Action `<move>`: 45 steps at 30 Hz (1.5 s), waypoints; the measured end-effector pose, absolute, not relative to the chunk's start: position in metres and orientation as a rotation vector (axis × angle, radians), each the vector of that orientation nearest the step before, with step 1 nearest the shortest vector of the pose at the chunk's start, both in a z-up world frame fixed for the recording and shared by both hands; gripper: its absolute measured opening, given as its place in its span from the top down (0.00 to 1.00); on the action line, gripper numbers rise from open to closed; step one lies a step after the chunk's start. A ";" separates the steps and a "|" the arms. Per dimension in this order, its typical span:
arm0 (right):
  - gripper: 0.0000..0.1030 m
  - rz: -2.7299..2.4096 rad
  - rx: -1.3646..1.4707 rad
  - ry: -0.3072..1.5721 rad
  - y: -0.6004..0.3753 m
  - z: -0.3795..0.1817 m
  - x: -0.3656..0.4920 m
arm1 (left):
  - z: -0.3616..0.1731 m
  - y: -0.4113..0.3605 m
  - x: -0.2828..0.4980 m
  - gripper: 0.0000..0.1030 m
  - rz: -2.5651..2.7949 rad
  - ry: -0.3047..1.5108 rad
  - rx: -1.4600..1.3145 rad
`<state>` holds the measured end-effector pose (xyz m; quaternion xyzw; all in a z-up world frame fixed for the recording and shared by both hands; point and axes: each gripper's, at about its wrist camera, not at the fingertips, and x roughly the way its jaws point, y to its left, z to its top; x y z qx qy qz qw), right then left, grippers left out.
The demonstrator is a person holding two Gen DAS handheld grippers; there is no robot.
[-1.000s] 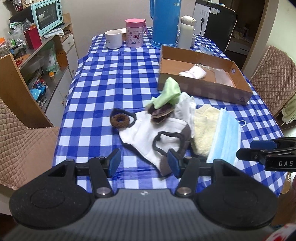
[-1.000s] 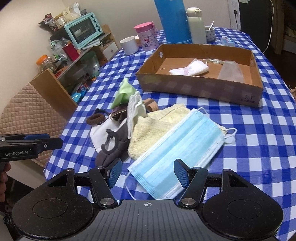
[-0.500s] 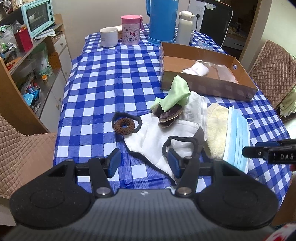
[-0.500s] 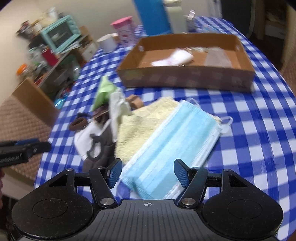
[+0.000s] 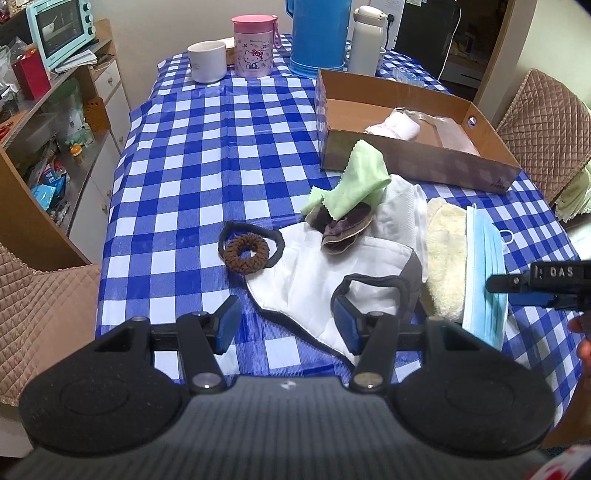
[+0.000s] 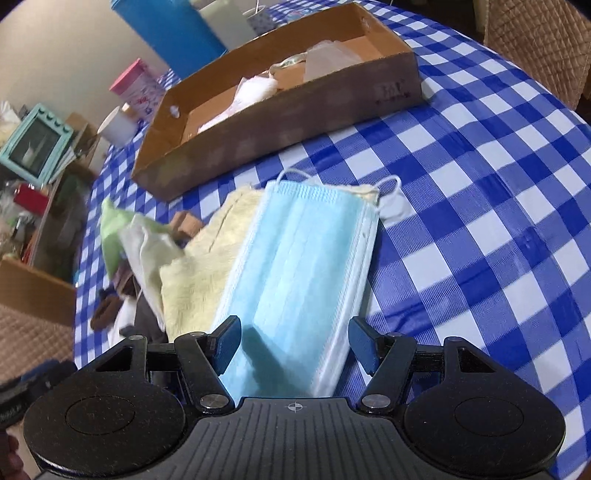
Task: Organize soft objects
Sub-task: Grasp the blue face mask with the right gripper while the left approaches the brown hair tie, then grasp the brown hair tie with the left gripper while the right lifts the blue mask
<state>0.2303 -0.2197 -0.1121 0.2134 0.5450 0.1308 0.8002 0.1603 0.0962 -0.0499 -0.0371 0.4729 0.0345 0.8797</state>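
Observation:
A heap of soft things lies on the checked table: a blue face mask (image 6: 303, 266) on a pale yellow cloth (image 6: 199, 273), a white mask with grey straps (image 5: 332, 273), a green cloth (image 5: 358, 181), a brown hair tie (image 5: 246, 254). The mask also shows in the left wrist view (image 5: 484, 269). My right gripper (image 6: 294, 341) is open, its jaws straddling the near end of the blue mask. My left gripper (image 5: 288, 321) is open and empty, just short of the white mask. A cardboard box (image 5: 417, 162) holding white cloth stands beyond the heap.
A white mug (image 5: 207, 61), pink cup (image 5: 253, 50), blue jug (image 5: 318, 37) and white flask (image 5: 365, 40) stand at the table's far end. Quilted chairs (image 5: 546, 129) flank the table. A shelf with a teal oven (image 5: 55, 31) is at the left.
My right gripper has moved forward and down onto the near end of the blue mask and tilted. My left gripper has shifted slightly forward. Both stay open.

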 end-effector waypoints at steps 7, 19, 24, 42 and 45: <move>0.34 0.262 0.367 1.180 -0.201 -0.118 0.241 | -0.054 0.096 0.167 0.49 0.053 0.995 -0.073; 0.85 0.271 0.300 1.154 -0.218 -0.104 0.232 | -0.060 0.101 0.171 0.49 0.044 0.994 -0.077; 0.95 0.243 0.257 1.094 -0.234 -0.090 0.226 | -0.062 0.103 0.172 0.49 0.034 0.984 -0.070; 0.98 0.251 0.227 0.980 -0.241 -0.065 0.225 | -0.099 0.130 0.206 0.50 0.014 0.934 0.027; 0.98 0.248 0.227 0.985 -0.242 -0.066 0.225 | -0.107 0.132 0.215 0.51 0.014 0.945 0.038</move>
